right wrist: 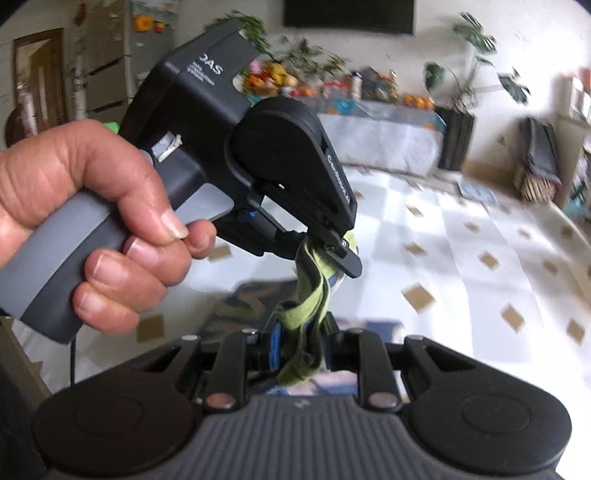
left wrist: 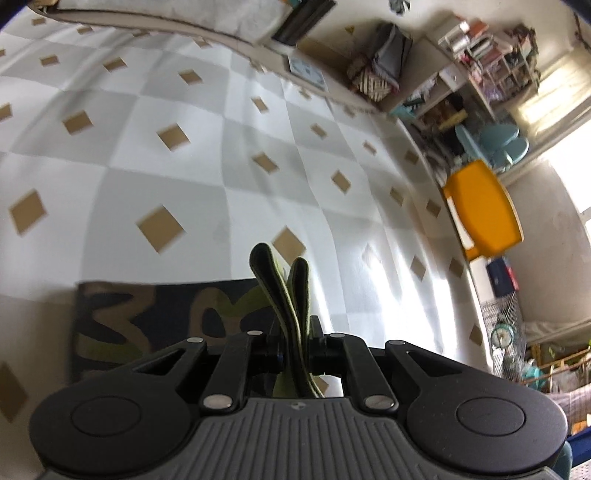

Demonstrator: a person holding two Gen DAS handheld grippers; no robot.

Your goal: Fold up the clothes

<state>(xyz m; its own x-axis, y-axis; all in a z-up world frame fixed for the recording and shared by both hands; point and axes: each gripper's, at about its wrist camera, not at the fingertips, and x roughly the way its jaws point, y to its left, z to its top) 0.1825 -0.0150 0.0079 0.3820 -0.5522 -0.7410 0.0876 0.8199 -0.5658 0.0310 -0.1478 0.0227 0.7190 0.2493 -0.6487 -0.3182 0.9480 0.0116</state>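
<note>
Left gripper (left wrist: 284, 291): pressed together on a green strap (left wrist: 295, 295) of folded cloth, the loops of it standing up between the fingers. Seen also from the right wrist view (right wrist: 338, 251), where a hand (right wrist: 85, 221) grips its grey handle and the strap (right wrist: 310, 280) hangs from its tip.

Right gripper (right wrist: 299, 343): pinching the lower part of the same strap, which runs twisted between the two grippers. The two grippers stand near each other, left above right in that view.

Garment (left wrist: 155, 321): dark camouflage cloth with brown, olive and green patches, lying flat on the floor (left wrist: 184, 166) below the left gripper, its upper edge straight. In the right wrist view the garment (right wrist: 251, 299) shows blurred beneath the strap. Whether the strap is part of it I cannot tell.

Floor: white and grey checked covering with small tan diamonds, bright with sun on the right side.

Stool (left wrist: 484, 206): orange, at the floor's right edge in the left wrist view.

Shelves (left wrist: 476, 70): crowded with books and small items, against the far wall, with blue seats (left wrist: 498, 144) just in front.

Bag (left wrist: 388, 55): grey, leaning on the wall over a striped basket (left wrist: 373, 85).

Long table (right wrist: 376, 129): cloth-covered, along the far wall in the right wrist view, carrying fruit and flowers (right wrist: 269, 79); plants (right wrist: 472, 37) stand beside it, a dark screen (right wrist: 349, 14) hangs above.
</note>
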